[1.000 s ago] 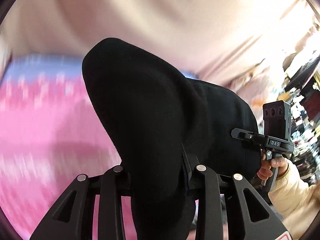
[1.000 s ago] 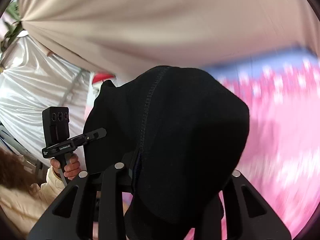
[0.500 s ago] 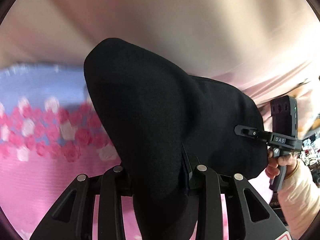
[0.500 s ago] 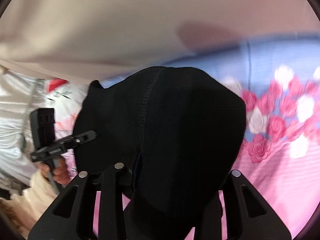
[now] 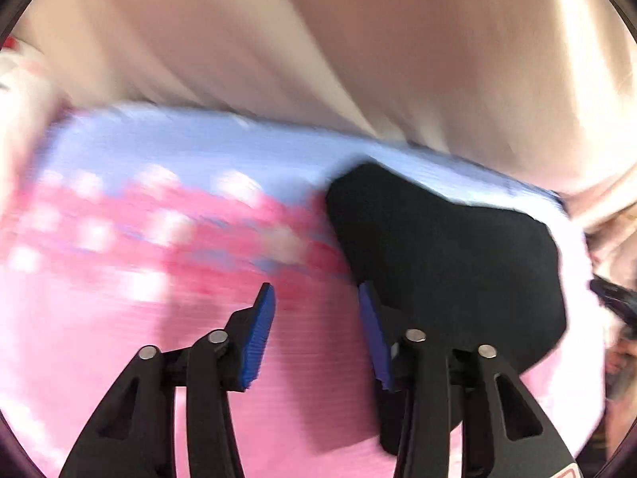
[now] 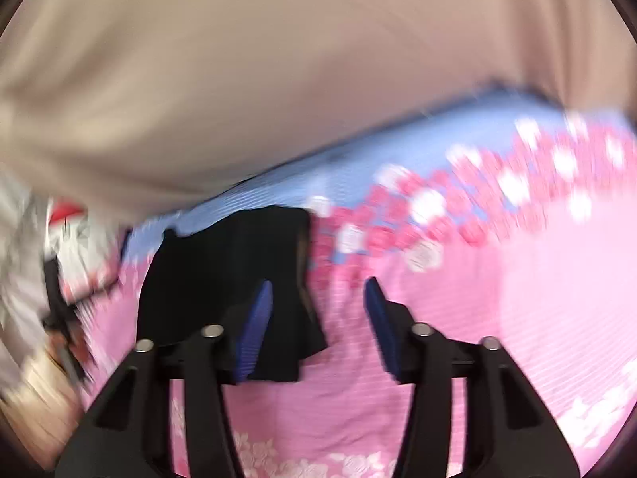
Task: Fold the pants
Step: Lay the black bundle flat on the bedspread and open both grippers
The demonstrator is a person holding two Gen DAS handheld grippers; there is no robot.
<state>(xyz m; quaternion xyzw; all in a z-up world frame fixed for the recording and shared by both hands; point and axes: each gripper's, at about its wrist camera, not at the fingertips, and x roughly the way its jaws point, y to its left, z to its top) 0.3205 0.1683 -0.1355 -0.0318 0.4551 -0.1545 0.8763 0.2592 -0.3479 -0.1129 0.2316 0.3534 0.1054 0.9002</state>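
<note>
Work surface: pink bedsheet with rose print and a pale blue band (image 5: 167, 147), a beige fabric backdrop (image 6: 278, 59) rising behind it; both views are motion-blurred. The black soft fabric pants (image 5: 446, 263) lie on the sheet as a compact dark bundle. Left gripper (image 5: 316, 318): blue ribbed pads apart and opening, only pink sheet between them; the pants sit just outside the right-hand jaw and reach behind it. Right gripper (image 6: 318, 314): jaws likewise parted and opening, gap empty; in this view the pants (image 6: 227, 271) lie outside the left-hand jaw, a flap of cloth running past that pad toward the gap. Judgement: the garment has been let go and a fold laid down. Risks: cloth resting against the inner jaw of either gripper could catch on the ribbed pad as it pulls away, dragging the top layer and spoiling the fold. Soft fabric may also slump or spring open once unsupported. Whether the edges are aligned cannot be told through the blur.
</note>
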